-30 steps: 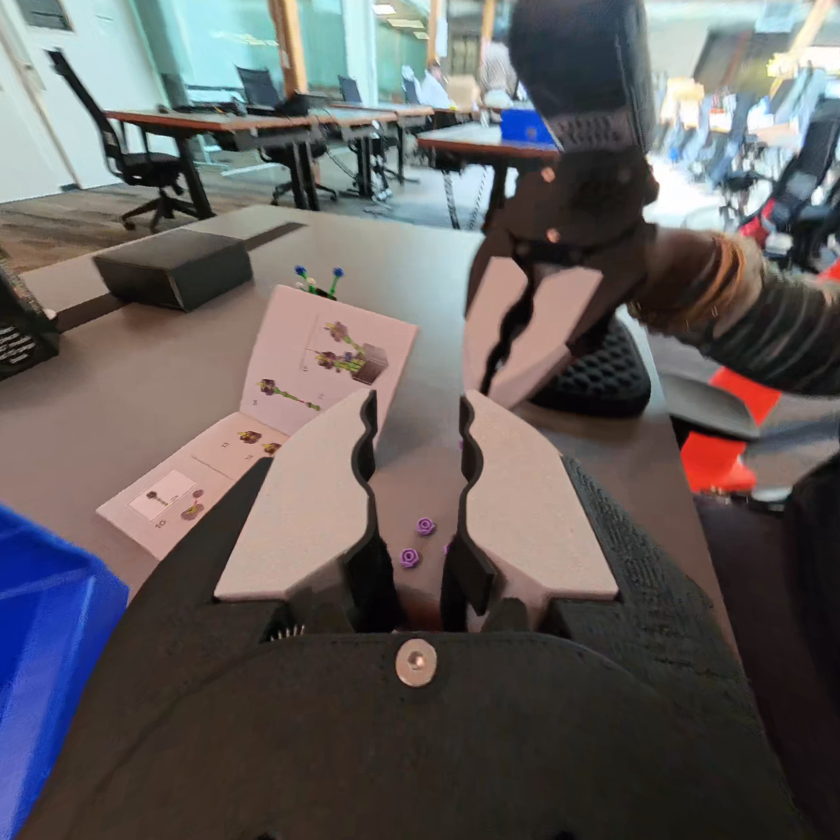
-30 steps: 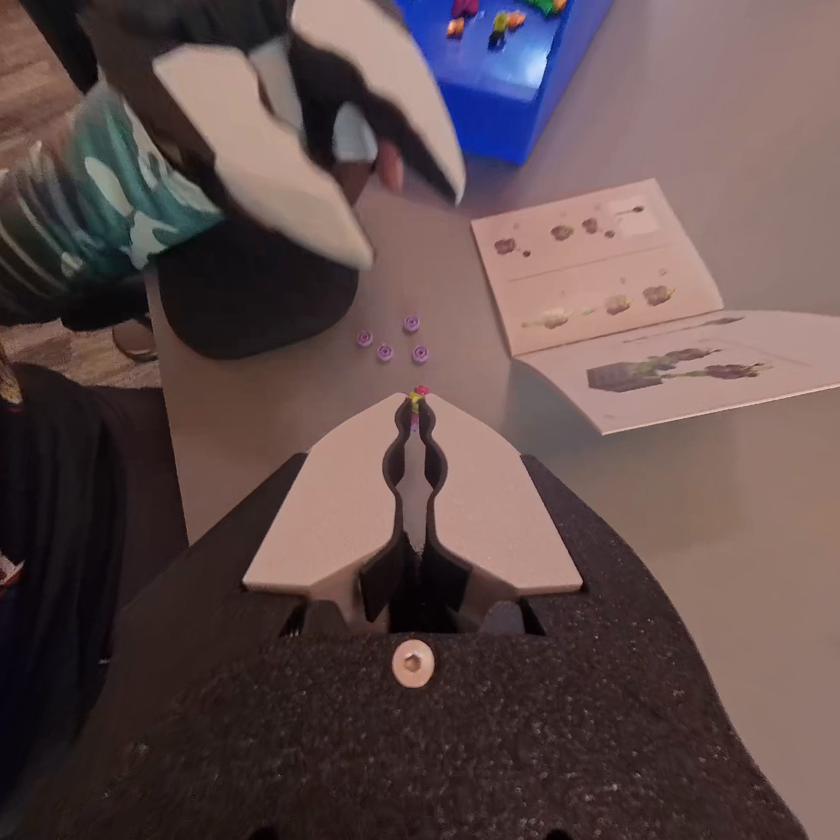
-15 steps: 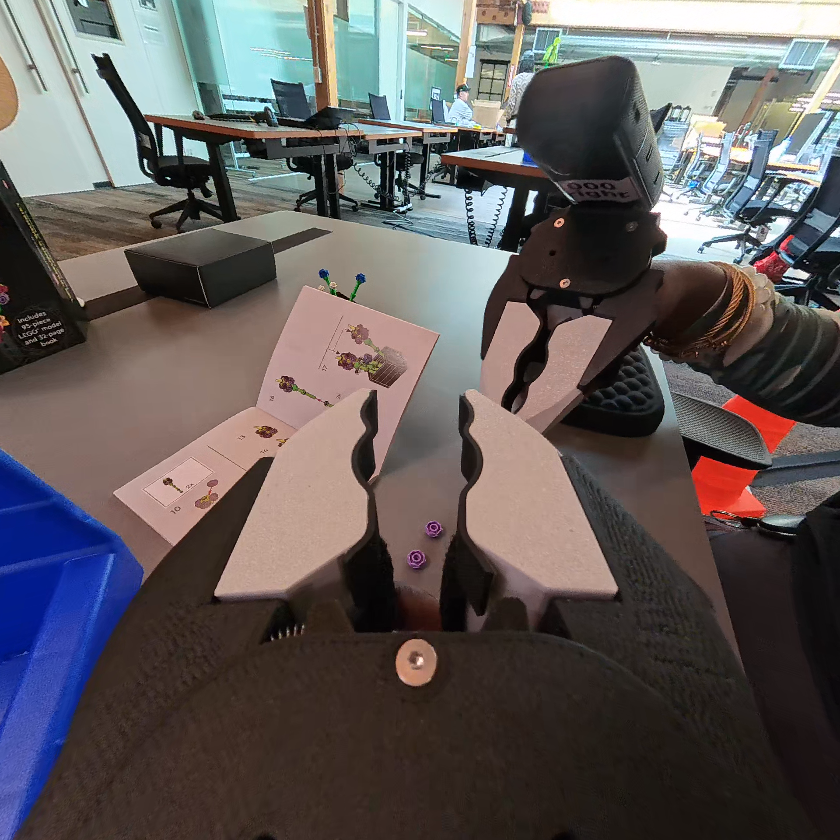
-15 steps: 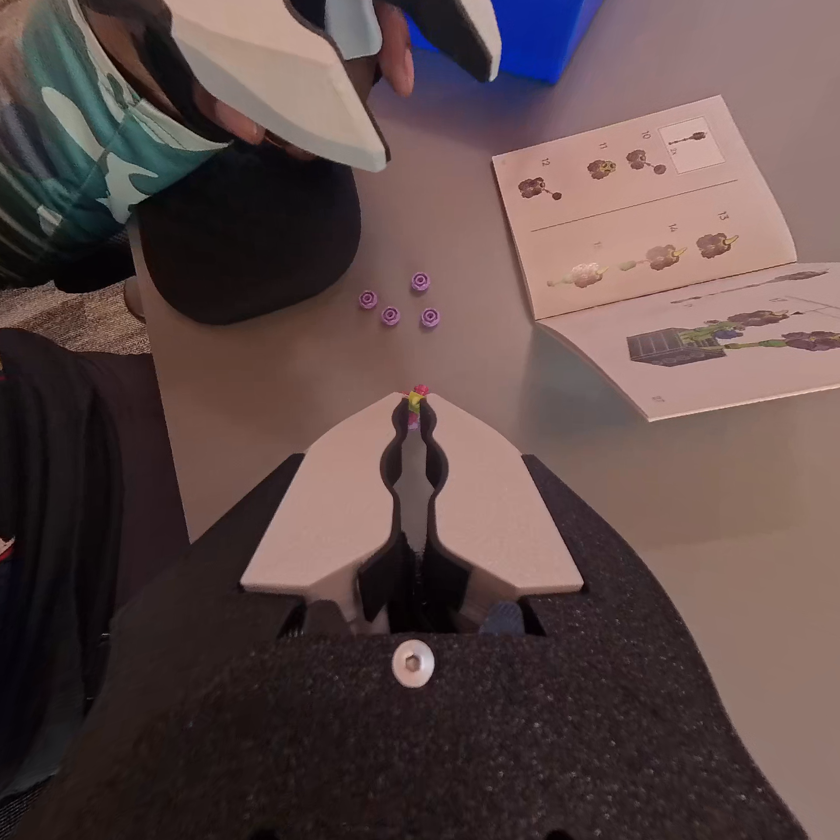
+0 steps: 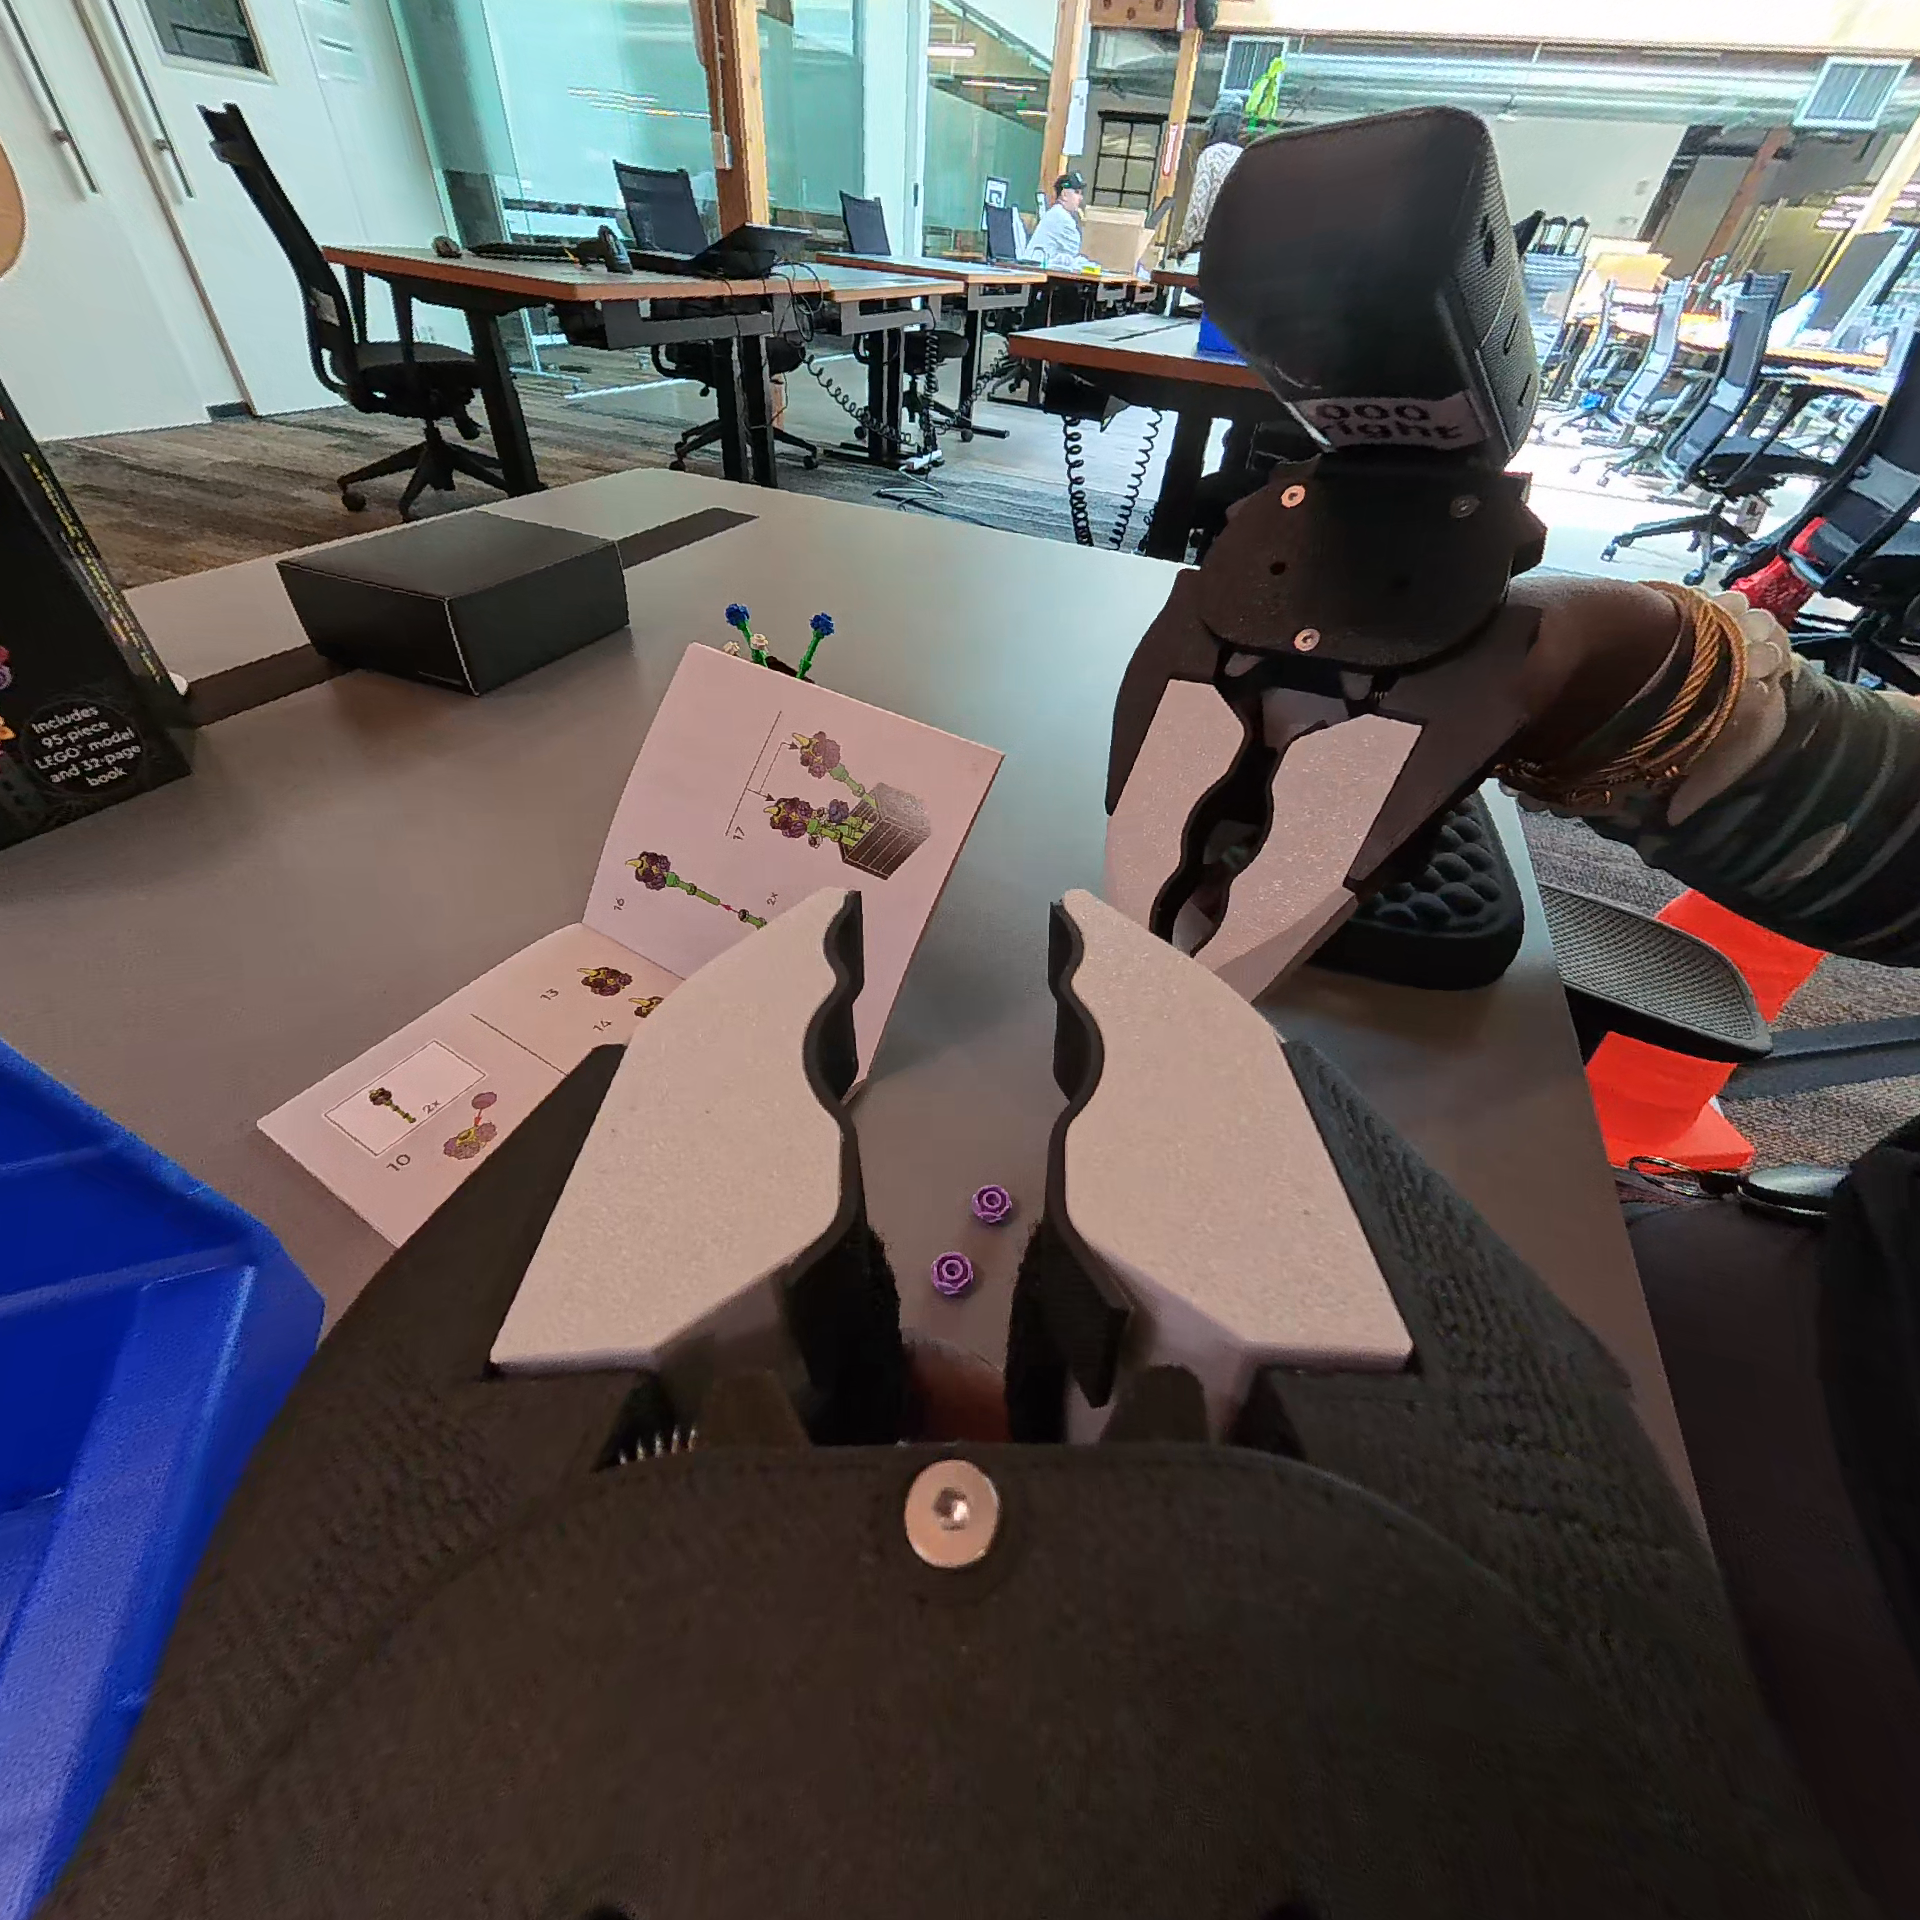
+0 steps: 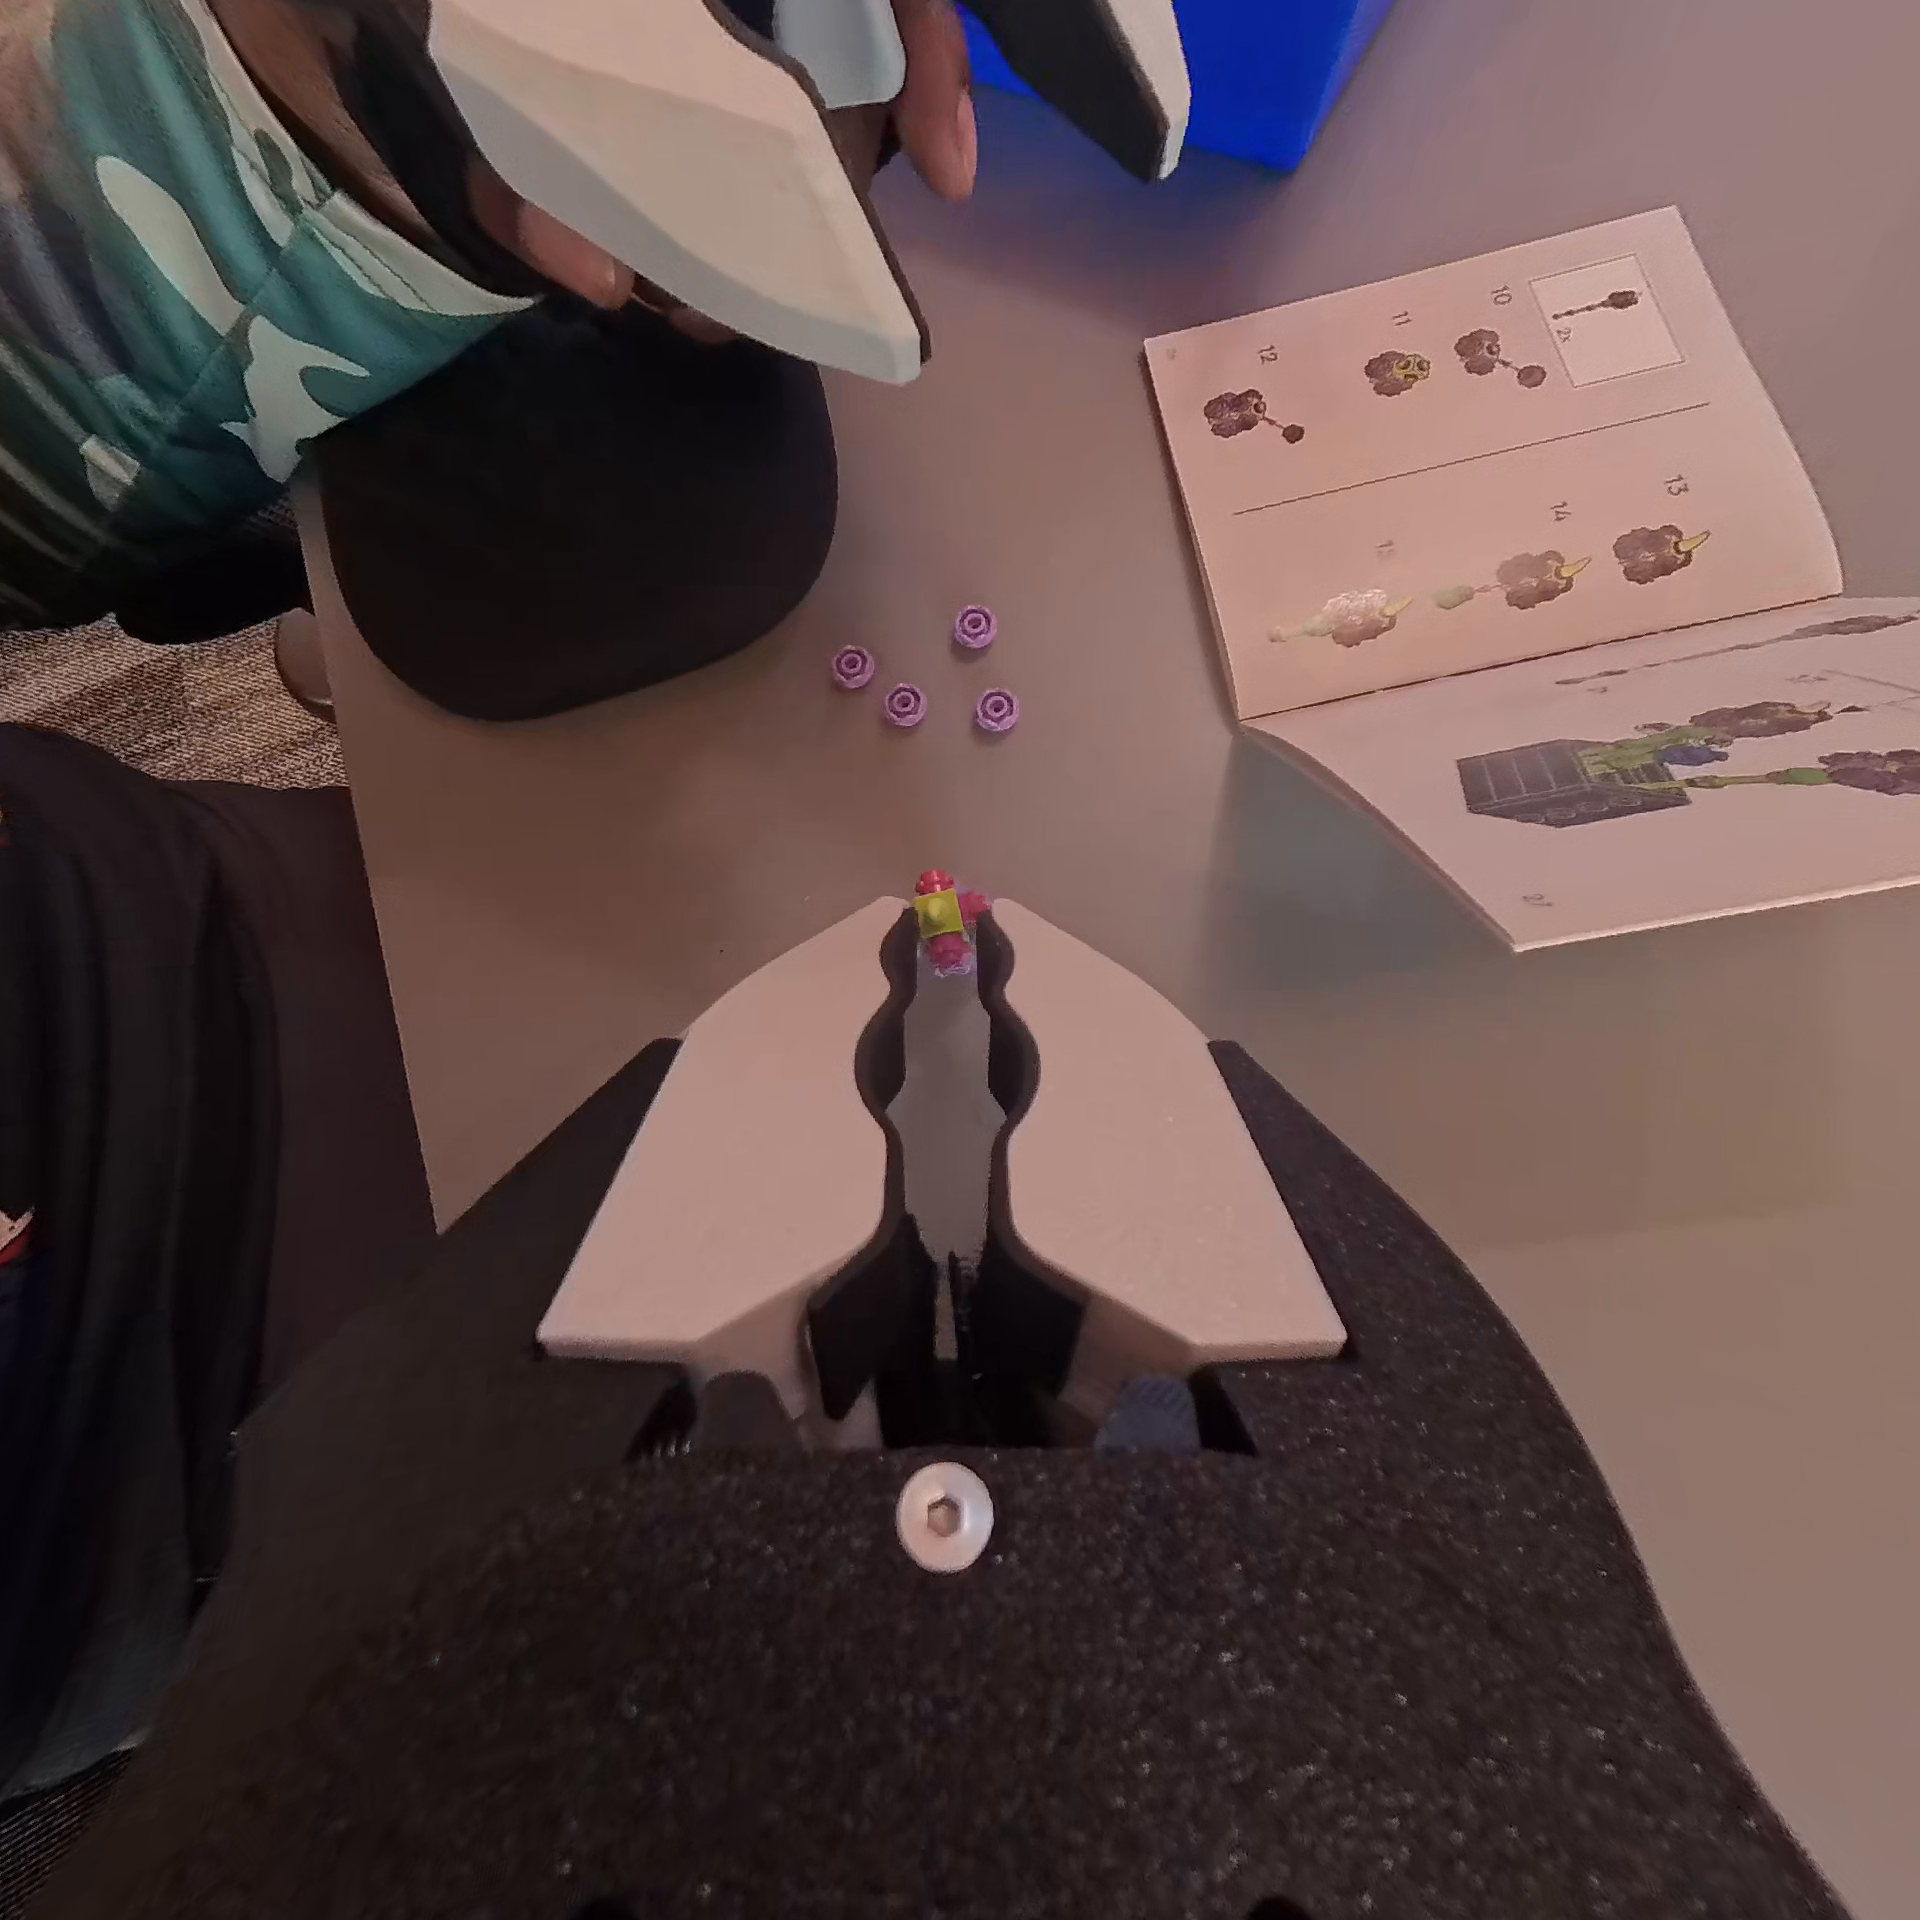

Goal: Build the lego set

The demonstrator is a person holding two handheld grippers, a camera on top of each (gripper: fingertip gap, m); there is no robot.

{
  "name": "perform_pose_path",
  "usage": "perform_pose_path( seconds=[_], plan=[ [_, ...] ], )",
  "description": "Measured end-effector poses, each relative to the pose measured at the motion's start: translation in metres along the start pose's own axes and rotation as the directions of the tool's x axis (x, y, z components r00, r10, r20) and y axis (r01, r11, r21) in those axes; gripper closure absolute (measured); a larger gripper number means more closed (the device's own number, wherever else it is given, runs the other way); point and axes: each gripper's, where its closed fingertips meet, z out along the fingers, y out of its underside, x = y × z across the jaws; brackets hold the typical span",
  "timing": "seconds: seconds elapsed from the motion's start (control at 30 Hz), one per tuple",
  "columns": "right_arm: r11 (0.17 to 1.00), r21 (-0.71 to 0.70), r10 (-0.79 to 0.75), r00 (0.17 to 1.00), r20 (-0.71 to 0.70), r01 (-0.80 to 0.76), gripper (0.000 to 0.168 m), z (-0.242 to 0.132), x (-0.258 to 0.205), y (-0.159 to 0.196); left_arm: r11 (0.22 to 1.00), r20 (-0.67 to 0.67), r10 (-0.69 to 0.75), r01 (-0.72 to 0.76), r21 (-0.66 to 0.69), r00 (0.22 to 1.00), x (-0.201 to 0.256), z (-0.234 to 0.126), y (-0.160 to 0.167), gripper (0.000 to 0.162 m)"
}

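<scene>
Jaws of the right gripper [image 6: 948,914] were pinched on a small pink-and-yellow lego piece [image 6: 940,920] above the bench [image 6: 644,883]. Left gripper [image 5: 954,925] jaws were spread, nothing held. Four purple round studs [image 6: 923,670] were noted loose beside the open instruction booklet [image 6: 1507,499].

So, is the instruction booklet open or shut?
Open. The instruction booklet lies spread on the table, one page flat, the other lifted at the fold.

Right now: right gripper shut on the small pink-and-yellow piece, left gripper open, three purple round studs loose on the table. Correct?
Not quite: there are four purple round studs, not three; the right wrist view shows all four loose on the table. The rest holds: the right gripper is shut on the small pink-and-yellow piece, and the left gripper is open.
</scene>
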Motion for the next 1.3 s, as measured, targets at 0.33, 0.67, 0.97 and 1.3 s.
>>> perform_pose_path(
  seconds=[0.33,0.67,0.97,1.3],
  plan=[
    [0.998,0.055,-0.004,1.0,-0.004,0.004,0.152,-0.017,-0.002,-0.012,1.0,0.002,0.005,-0.005,-0.01,1.0,0.0,0.001,0.002,0.128],
    [0.98,0.172,-0.057,0.965,-0.256,0.104,0.152,-0.044,0.057,-0.057,1.0,0.005,0.018,-0.018,-0.02,1.0,0.001,0.002,0.003,0.128],
    [0.996,0.077,-0.007,0.952,-0.306,0.032,0.152,-0.021,0.085,-0.023,0.999,0.005,0.029,-0.028,-0.027,1.0,0.002,0.002,0.004,0.128],
    [0.992,0.128,0.039,0.952,-0.303,0.0,0.152,-0.013,0.093,-0.002,0.997,0.003,0.04,-0.04,-0.063,0.999,0.004,0.004,0.008,0.128]
  ],
)
